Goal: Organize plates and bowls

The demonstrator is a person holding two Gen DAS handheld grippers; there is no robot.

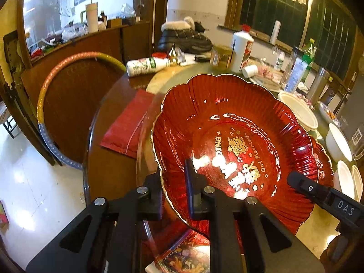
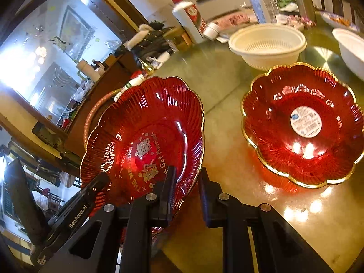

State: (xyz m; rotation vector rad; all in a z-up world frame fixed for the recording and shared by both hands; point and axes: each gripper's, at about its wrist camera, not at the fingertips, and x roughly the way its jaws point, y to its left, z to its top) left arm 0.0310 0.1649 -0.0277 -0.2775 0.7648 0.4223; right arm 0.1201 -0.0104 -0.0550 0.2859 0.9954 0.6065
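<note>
A red scalloped plate [image 1: 227,118] with a gold rim and gold lettering is tilted up above the table, its face toward both cameras. My left gripper [image 1: 174,173] is shut on the plate's near rim, one finger inside and one outside. In the right wrist view the same plate [image 2: 147,118] has its right rim between the fingers of my right gripper [image 2: 187,170], which is shut on it. A second red plate [image 2: 273,136] with a white sticker lies flat on the table to the right.
On the round table [image 2: 227,91] stand a white colander [image 2: 268,45], a white bowl [image 2: 352,50] and a white bottle [image 2: 188,16]. A red cloth [image 1: 127,125] lies at the left table edge. More white bowls [image 1: 339,143] sit at the right. A hoop [image 1: 68,68] leans on the cabinet.
</note>
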